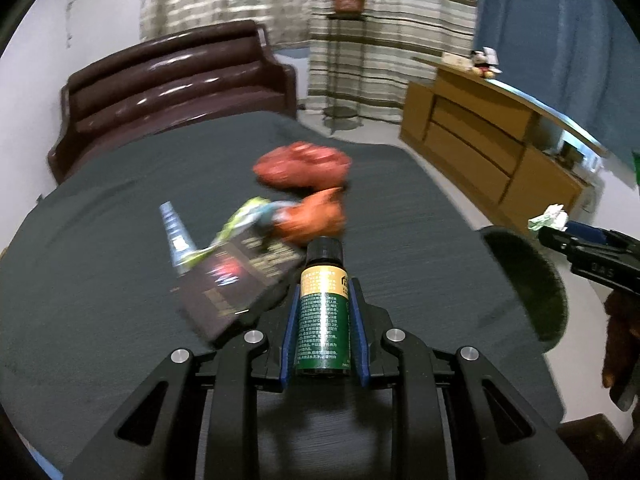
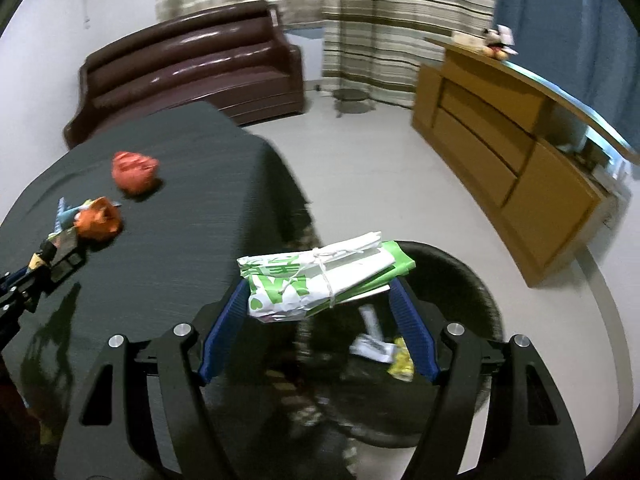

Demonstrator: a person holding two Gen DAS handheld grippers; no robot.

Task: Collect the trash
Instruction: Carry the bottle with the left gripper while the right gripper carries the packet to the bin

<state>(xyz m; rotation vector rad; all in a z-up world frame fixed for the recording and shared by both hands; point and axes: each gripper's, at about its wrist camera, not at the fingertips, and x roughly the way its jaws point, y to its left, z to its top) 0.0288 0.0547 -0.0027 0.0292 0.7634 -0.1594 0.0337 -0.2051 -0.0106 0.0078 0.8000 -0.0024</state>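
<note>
My left gripper point(image 1: 323, 288) is shut on a small green bottle point(image 1: 323, 320) with a black cap, held above the dark table point(image 1: 100, 300). Ahead of it lie a dark box point(image 1: 236, 284), a silver-blue wrapper point(image 1: 176, 236), a green-white wrapper point(image 1: 244, 216) and two crumpled orange pieces point(image 1: 304, 168). My right gripper point(image 2: 320, 284) is shut on a green-and-white paper bundle point(image 2: 320, 276) tied with string, held over the black bin point(image 2: 448, 344) beside the table. The bin holds white and yellow scraps point(image 2: 384, 352). The right gripper also shows in the left wrist view point(image 1: 560, 232).
A brown sofa point(image 1: 176, 80) stands behind the table. A wooden cabinet point(image 1: 488, 148) runs along the right, with a toy on top. A plant stand point(image 1: 344, 60) stands by striped curtains. The table edge point(image 2: 288, 184) drops to pale floor.
</note>
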